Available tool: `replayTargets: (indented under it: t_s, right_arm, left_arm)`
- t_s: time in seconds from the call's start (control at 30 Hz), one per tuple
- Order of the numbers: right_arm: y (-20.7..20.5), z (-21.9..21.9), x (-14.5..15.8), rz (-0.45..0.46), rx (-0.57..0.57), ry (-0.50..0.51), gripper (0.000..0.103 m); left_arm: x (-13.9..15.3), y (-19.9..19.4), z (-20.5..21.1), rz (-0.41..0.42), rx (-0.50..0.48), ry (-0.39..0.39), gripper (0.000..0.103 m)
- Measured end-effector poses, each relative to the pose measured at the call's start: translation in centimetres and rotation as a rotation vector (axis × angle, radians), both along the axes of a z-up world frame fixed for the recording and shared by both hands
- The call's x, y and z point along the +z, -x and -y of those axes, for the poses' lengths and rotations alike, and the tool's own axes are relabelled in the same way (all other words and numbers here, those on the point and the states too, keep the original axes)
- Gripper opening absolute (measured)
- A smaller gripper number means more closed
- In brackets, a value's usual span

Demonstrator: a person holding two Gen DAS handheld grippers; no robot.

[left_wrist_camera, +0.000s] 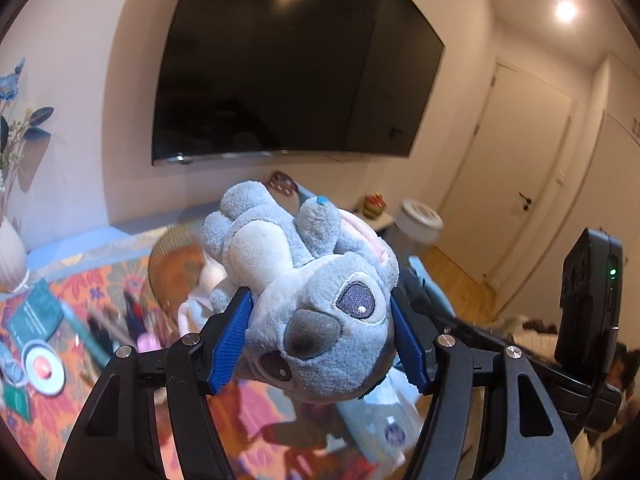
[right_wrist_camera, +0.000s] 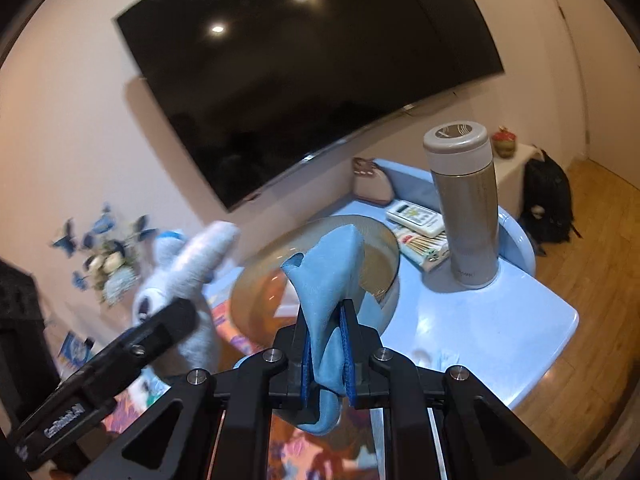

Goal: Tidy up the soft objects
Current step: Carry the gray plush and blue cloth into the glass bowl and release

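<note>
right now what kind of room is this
Most likely a living room in a home: a large dark TV hangs on the wall, a table with a floral cloth holds a thermos and a remote control, and a vase of blue flowers stands beside it.

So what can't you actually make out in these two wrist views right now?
- Left wrist view: the glass bowl's contents, hidden behind the grey-blue plush toy clamped in the left hand-held gripper.
- Left wrist view: small items on the floral tablecloth, motion-blurred.
- Right wrist view: lower end of the light blue cloth, hidden behind the right hand-held gripper.
- Right wrist view: remote control's buttons, too small.
</note>
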State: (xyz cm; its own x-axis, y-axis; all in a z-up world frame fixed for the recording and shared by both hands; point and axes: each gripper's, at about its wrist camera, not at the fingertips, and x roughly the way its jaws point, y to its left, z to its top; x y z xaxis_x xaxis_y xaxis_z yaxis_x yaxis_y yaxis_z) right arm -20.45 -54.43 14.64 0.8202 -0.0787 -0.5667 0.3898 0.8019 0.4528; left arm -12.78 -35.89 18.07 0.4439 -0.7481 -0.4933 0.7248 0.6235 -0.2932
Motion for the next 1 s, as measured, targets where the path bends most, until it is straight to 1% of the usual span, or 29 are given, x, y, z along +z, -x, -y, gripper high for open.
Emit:
replayTargets:
  t_s: [0.13,0.2,0.27,0.37,0.4,0.43,0.47,0.5,0.53,0.6,0.63,0.77,0.87,0.93,1.0]
  right_arm:
    - [-3.2,1.7,-0.2,0.003,-0.048,-0.059,0.012]
    - [-4.7,2.1,-0.5,-0.009,-0.07,-0.065,0.012]
    - [-6.1,2.5,-1.1,-0.018,-0.104,-0.064,0.012]
    - [-8.7,3.3,-3.0,-0.041,-0.105,-0.126,0.012]
    - [-9.4,3.6,-3.6,-0.045,-0.108,-0.148,0.014]
    - [-10.1,3.8,-4.3,-0.049,-0.106,-0.172,0.019]
    - [-10.6,4.0,-5.0,-0.061,-0.097,-0.197,0.022]
    - [-11.3,4.3,-5.9,-0.091,-0.081,-0.241,0.024]
    - [-11.5,4.5,-6.5,-0.113,-0.081,-0.262,0.027]
    - [-11.3,4.7,-7.1,-0.126,-0.102,-0.282,0.032]
    - [-11.1,4.7,-7.0,-0.123,-0.104,-0.28,0.036]
    - [-9.9,3.6,-6.0,-0.112,-0.112,-0.237,0.06]
    - [-8.7,2.7,-4.5,-0.082,-0.111,-0.224,0.061]
    - [-7.6,2.2,-3.4,-0.061,-0.115,-0.217,0.062]
    - [-6.1,1.3,-2.2,-0.04,-0.116,-0.203,0.069]
  left_arm:
    - [-0.1,-3.0,0.5,-0.038,0.042,0.023,0.064]
    - [-0.7,-4.0,1.0,-0.033,0.084,0.0,0.064]
    - [-1.2,-4.9,1.6,-0.028,0.103,-0.01,0.064]
    - [-2.6,-6.5,2.4,-0.043,0.111,-0.035,0.065]
    - [-3.0,-7.1,2.7,-0.05,0.113,-0.043,0.069]
    - [-3.1,-7.7,3.2,-0.054,0.109,-0.047,0.072]
    - [-3.6,-8.3,3.3,-0.057,0.11,-0.061,0.076]
    - [-4.0,-8.9,3.3,-0.063,0.107,-0.082,0.088]
    - [-4.4,-9.2,3.3,-0.069,0.106,-0.089,0.091]
    - [-4.7,-9.4,2.6,-0.072,0.107,-0.082,0.091]
    - [-4.6,-9.1,2.4,-0.062,0.102,-0.077,0.091]
    - [-3.3,-6.9,1.8,-0.001,0.066,-0.068,0.091]
    - [-2.3,-4.8,1.1,0.058,0.053,-0.08,0.091]
    - [-1.8,-3.9,0.5,0.063,0.019,-0.072,0.091]
    - [-1.3,-2.7,-0.4,0.057,-0.026,-0.055,0.091]
